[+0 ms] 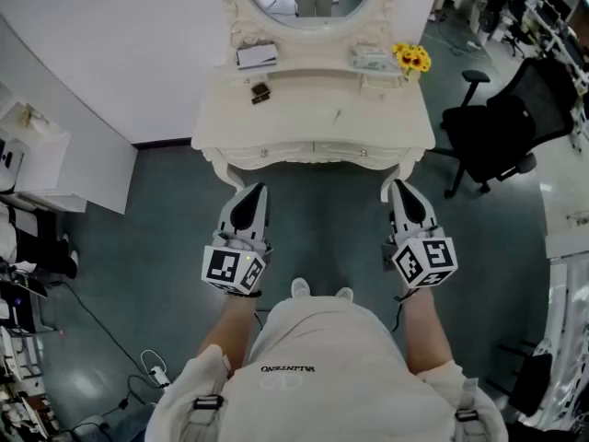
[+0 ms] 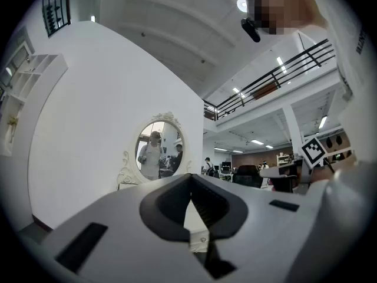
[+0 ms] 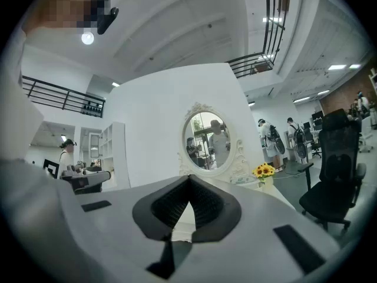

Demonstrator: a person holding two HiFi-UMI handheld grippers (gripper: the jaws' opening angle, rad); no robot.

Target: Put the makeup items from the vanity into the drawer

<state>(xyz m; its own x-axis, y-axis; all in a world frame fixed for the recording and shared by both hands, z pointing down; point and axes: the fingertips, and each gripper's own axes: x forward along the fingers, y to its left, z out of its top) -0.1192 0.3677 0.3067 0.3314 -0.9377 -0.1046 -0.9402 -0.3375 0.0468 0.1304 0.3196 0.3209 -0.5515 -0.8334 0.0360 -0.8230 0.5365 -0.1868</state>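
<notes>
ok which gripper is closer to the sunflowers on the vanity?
Right. The right gripper sits short of the front edge of the vanity, nearly in line with the sunflowers at its back right. The left gripper is equally far back but off toward the other side.

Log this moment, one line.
left gripper: shut, empty | right gripper: shut, empty | vanity: items on top | drawer: closed

Glossy painted vanity (image 1: 304,113), smooth matt floor (image 1: 138,247)
</notes>
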